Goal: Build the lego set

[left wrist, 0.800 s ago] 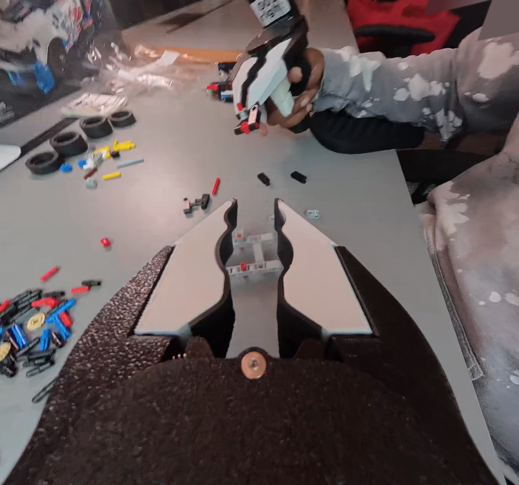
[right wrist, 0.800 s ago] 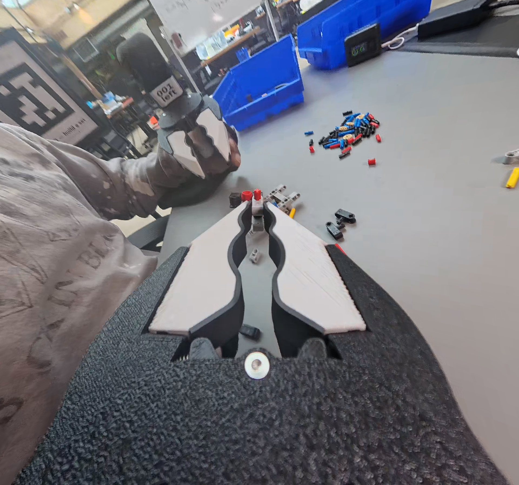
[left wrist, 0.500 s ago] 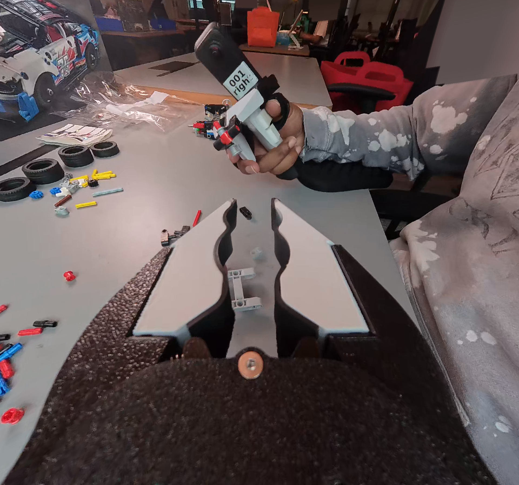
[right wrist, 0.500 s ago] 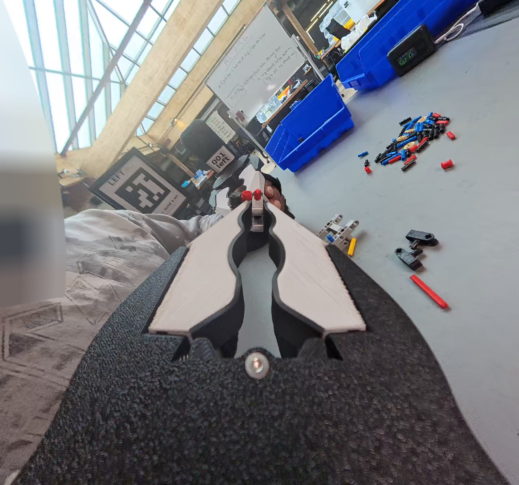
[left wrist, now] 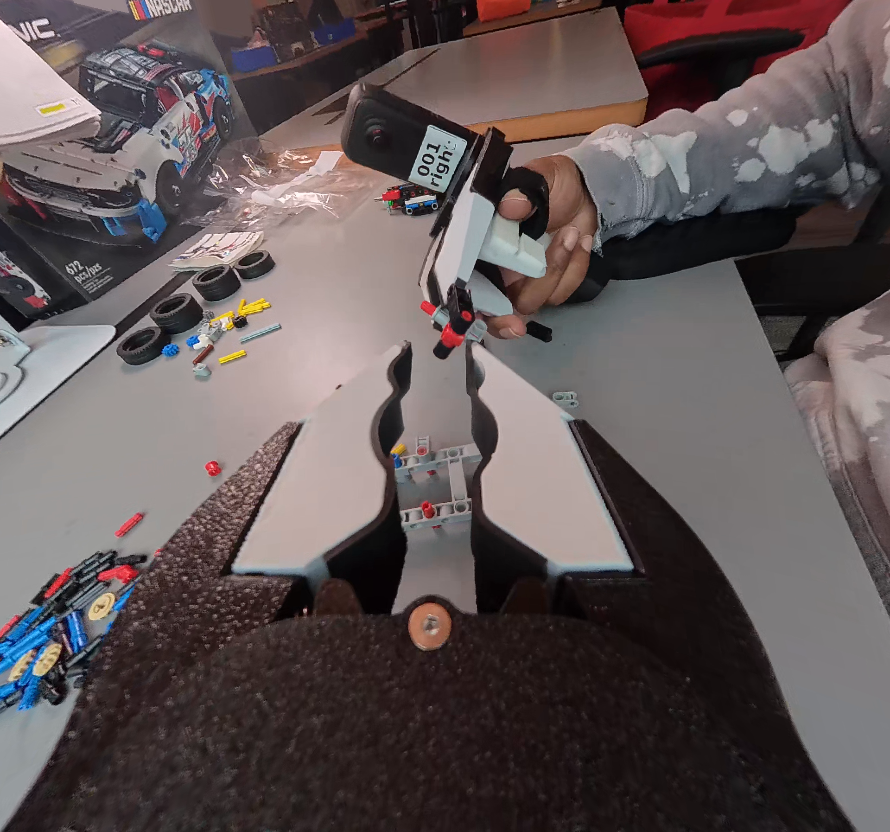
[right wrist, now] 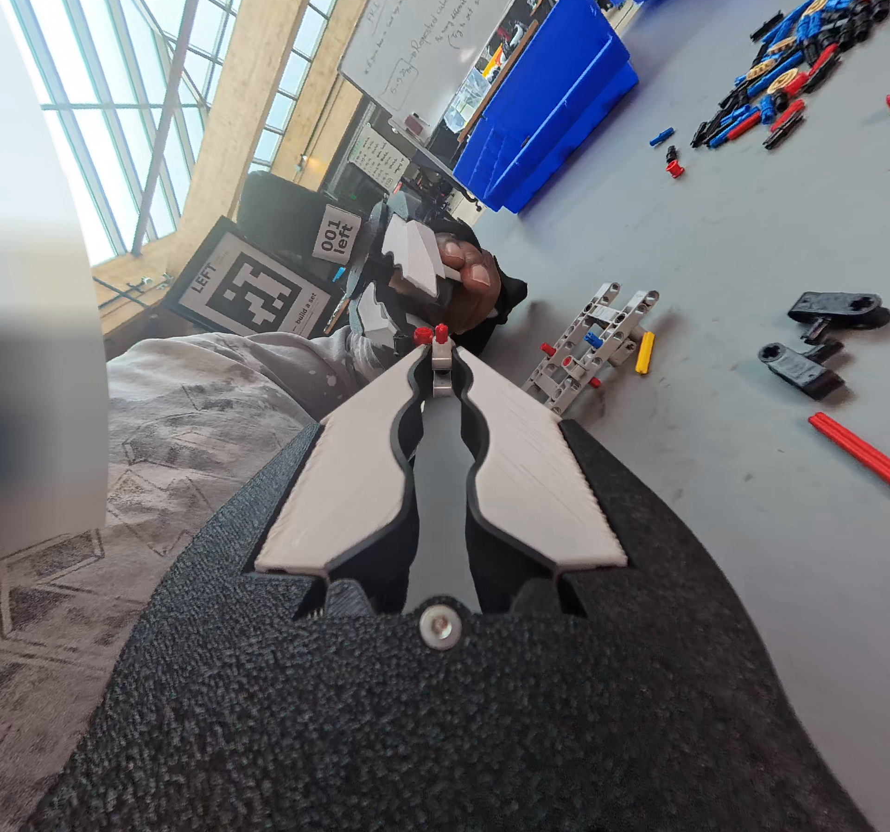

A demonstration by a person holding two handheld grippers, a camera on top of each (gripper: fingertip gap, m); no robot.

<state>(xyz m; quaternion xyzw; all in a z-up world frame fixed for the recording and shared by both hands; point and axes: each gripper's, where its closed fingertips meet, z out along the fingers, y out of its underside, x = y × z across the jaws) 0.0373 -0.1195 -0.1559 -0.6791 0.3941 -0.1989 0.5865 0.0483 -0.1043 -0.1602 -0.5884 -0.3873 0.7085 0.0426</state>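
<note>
A grey lego frame with red and blue pins lies flat on the grey table. In the left wrist view it shows in the gap between my fingers. My left gripper is open and empty above it. My right gripper is shut on a small grey connector with red pins. It holds the connector in the air, just beyond my left fingertips, as the left wrist view shows. The frame lies to the right in the right wrist view. The left gripper shows beyond it in a hand.
Black tyres and small loose parts lie at the left, before the set's box. A pile of blue, black and red pins lies farther out. Two black connectors and a red axle lie near the frame. Blue bins stand behind. It is some 12 cm from my right tips to the red axle.
My right gripper has come down and closer to my left fingertips, still holding the connector, and has rolled over. My left gripper has moved forward over the frame.
</note>
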